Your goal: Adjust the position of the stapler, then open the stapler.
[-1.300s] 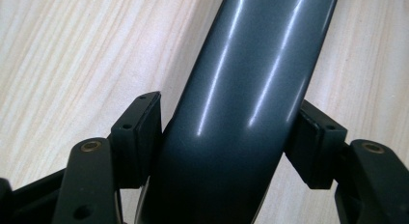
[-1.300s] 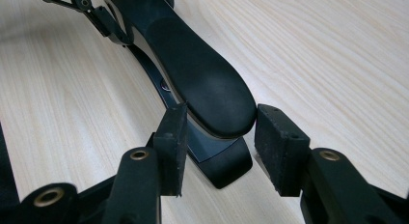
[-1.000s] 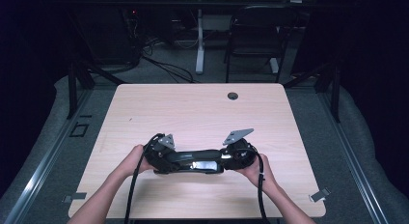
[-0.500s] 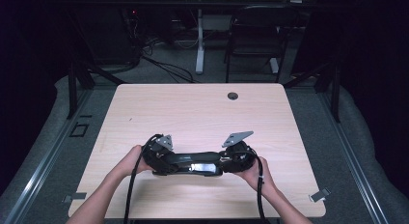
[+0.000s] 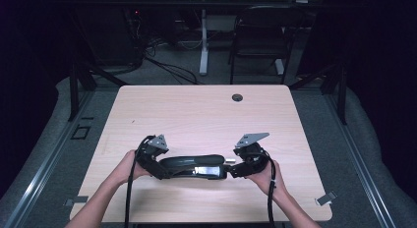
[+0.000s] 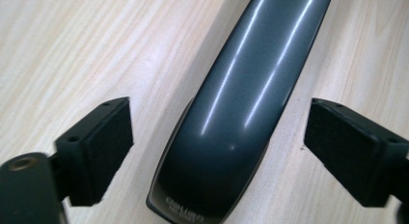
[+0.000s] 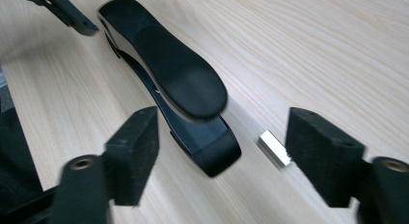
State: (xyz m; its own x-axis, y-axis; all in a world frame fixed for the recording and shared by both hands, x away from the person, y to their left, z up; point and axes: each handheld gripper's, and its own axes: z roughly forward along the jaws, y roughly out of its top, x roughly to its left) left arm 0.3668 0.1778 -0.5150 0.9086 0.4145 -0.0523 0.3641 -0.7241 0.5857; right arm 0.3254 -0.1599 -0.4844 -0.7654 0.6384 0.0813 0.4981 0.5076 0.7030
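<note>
On the table (image 5: pixel 196 110), stapler (image 5: pixel 194 166) lying crosswise, both grippers' jaws spread, just opened.

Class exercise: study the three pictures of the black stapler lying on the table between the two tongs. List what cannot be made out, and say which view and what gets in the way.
- Stapler: the left gripper view's bottom edge cuts its embossed lettering, which is too blurred to read.
- Small silver piece by the stapler's front, right gripper view: too small to identify.
- Stapler's underside, high view: hidden against the table.
- Left tongs, right tongs, high view: tips too small and dark.
</note>
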